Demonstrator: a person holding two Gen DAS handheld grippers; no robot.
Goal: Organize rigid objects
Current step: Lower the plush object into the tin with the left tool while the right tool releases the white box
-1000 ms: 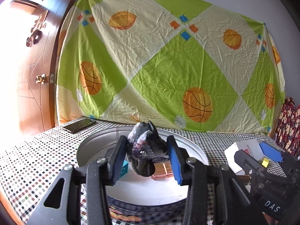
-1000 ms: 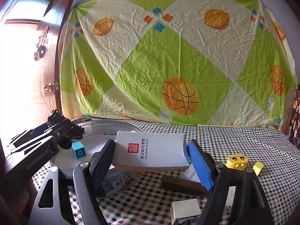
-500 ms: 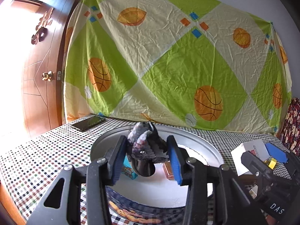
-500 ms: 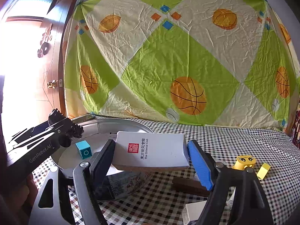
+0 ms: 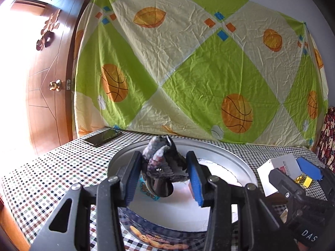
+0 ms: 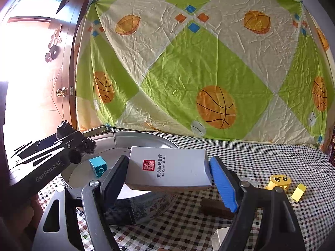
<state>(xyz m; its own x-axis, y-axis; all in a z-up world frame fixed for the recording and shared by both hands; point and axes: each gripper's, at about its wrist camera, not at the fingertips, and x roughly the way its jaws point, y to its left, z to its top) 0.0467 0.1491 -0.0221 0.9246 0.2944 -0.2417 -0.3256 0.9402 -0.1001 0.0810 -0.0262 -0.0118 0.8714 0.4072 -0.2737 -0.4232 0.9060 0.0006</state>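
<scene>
**A:** Overhead, then: what does the left gripper (image 5: 163, 173) carry above the round tin (image 5: 234, 163)?

**B:** A dark, mottled grey-purple figurine (image 5: 162, 161), pinched between the two jaws and hanging over the tin's white floor. What kind of figurine it is cannot be told.

**A:** And the right gripper (image 6: 167, 175)?

**B:** Its jaws clamp a flat white box (image 6: 169, 167) with a red seal and the words "The Oriental Club". Seen from the right wrist, the box is held level over the tin's rim at its 4 o'clock edge.

**A:** Anything inside the tin?

**B:** A teal cube (image 6: 98, 166) stands on the floor near 9 o'clock in the right wrist view, just beside the left gripper's black body.

**A:** What lies on the checked bench (image 6: 261, 156)?

**B:** At 3 o'clock from the white box sit a yellow face block (image 6: 279, 181) and, just beside it, a small yellow cube (image 6: 299, 191). A dark brown bar (image 6: 215, 208) lies under the right-hand jaw at 5 o'clock. A black phone (image 5: 102, 137) rests at 10 o'clock from the tin in the left wrist view, near the wooden door (image 5: 48, 96).

**A:** Backdrop?

**B:** A green and cream basketball sheet (image 5: 188, 73) hangs behind the bench.
</scene>
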